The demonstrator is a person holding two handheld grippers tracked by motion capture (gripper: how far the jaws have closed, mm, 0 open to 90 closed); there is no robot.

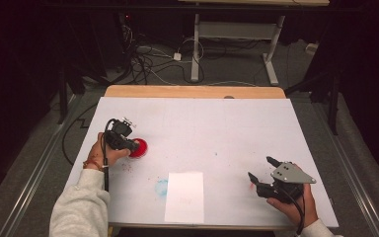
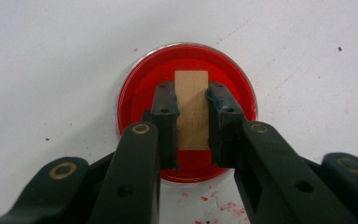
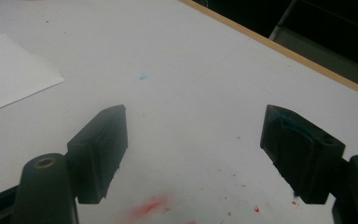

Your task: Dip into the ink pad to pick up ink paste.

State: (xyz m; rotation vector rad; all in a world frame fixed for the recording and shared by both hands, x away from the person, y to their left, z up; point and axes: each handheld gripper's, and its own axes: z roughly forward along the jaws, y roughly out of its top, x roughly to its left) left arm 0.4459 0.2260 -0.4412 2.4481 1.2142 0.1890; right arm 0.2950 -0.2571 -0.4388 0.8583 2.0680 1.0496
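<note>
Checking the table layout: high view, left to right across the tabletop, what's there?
Left gripper holding a wooden block over the red dish → blue smear → white paper sheet → right gripper, jaws open.

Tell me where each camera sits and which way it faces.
High view: above the person's side, looking forward and down on the table; forearms, both hands show.
Left gripper view: on the left gripper, looking down its jaws clamped on a wooden block over the red dish.
Right gripper view: on the right gripper, jaws apart, over the stained tabletop.
Shared: the white paper sheet shows in high and right gripper views.
</note>
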